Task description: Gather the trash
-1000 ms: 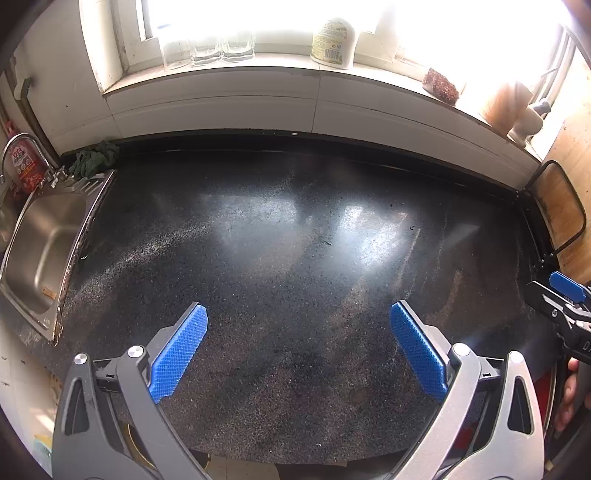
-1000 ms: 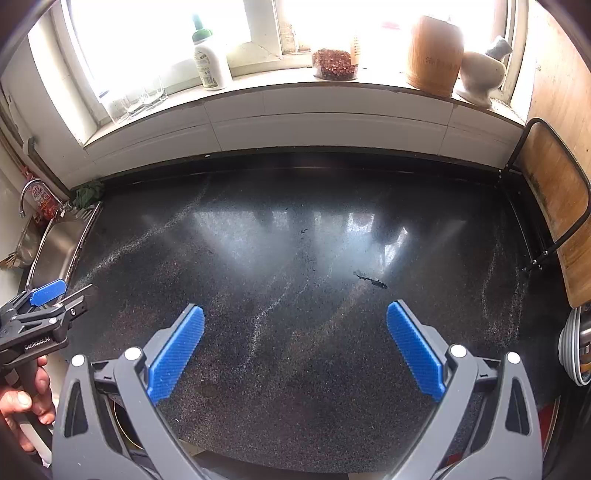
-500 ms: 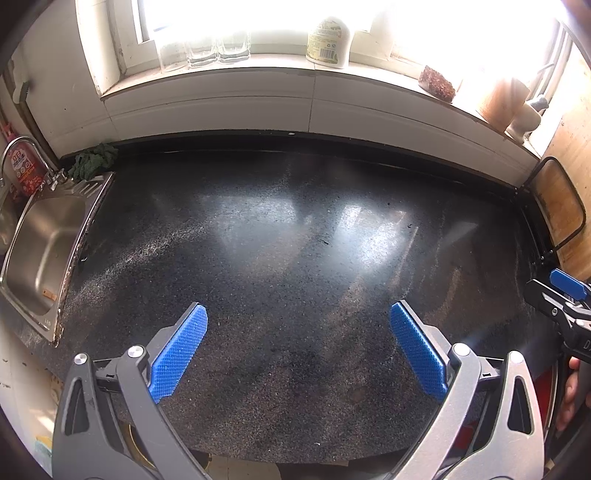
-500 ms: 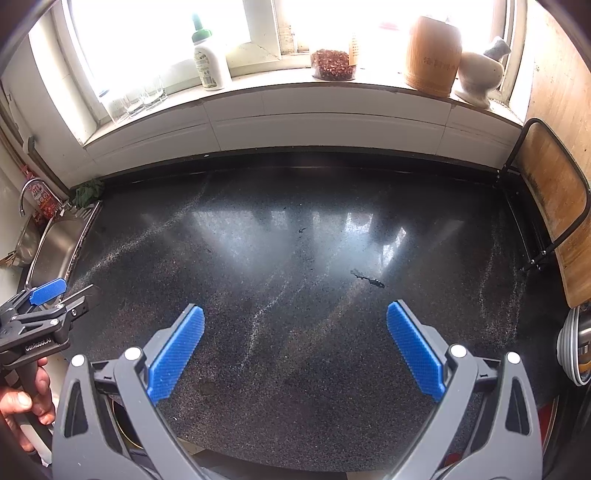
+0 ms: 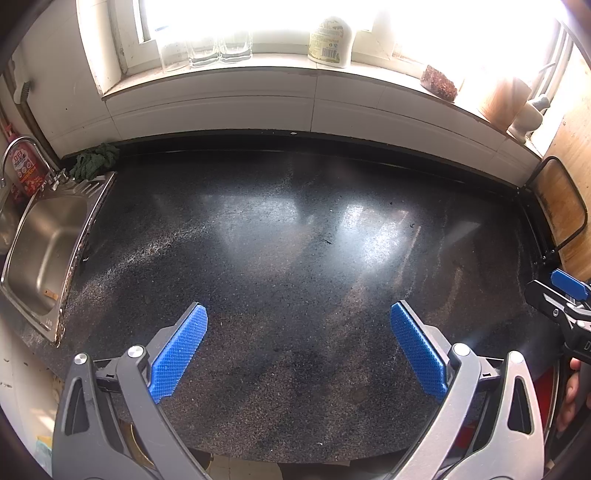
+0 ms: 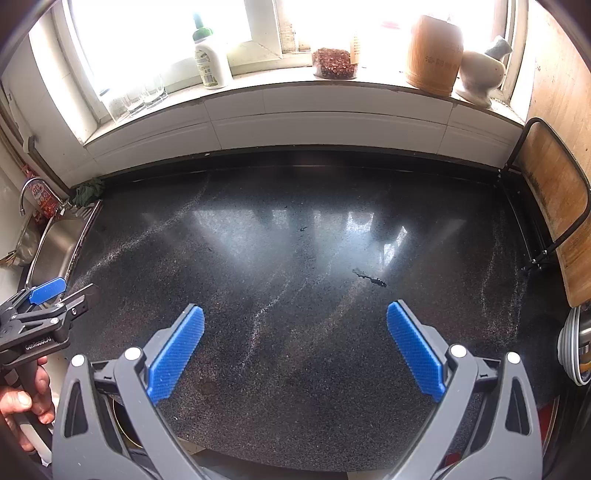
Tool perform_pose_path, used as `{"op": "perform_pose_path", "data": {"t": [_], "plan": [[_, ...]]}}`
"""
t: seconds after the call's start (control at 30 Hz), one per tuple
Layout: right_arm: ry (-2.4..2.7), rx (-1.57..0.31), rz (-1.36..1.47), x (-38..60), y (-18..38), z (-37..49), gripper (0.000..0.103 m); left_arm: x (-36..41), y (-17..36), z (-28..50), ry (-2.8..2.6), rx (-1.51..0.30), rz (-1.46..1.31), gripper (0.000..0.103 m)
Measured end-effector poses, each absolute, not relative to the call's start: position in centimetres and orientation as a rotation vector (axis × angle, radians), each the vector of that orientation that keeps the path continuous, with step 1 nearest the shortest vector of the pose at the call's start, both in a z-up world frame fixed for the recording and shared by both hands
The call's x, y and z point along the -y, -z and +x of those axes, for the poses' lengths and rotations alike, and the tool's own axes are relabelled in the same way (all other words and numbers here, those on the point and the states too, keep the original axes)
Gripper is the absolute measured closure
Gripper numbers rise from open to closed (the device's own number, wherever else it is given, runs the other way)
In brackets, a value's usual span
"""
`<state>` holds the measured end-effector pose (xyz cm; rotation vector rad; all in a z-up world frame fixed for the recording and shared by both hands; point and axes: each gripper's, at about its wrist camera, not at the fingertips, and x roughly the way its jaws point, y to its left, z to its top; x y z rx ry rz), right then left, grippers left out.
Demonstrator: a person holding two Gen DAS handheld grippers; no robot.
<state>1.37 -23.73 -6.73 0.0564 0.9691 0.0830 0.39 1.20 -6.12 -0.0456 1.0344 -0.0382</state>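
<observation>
Countertop (image 5: 295,258) below both gaping tools (image 5: 297,354).

A steel sink (image 5: 40,251) adjoins the dark countertop (image 5: 295,258); glasses (image 5: 207,51) line the windowsill (image 5: 258,70).

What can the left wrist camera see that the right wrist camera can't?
Only the left wrist camera looks down into the sink basin, where a small scrap lies, and it catches the right gripper at its edge.

Only the right wrist camera shows the bottle's green cap, the stacked plates, a clear dark scrap on the counter and the hand holding the left gripper.

Both share the dark countertop, green rag, glasses, white bottle, wooden container and cutting board.
</observation>
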Motion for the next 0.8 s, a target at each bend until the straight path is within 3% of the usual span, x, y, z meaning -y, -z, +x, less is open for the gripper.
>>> {"op": "perform_pose_path", "data": {"t": [0.8], "plan": [[-0.078, -0.973, 0.063, 24.15, 6.98, 1.47, 0.007, -1.22, 6.24, 0.27, 0.061, -1.023, -0.031, 0.006]]}}
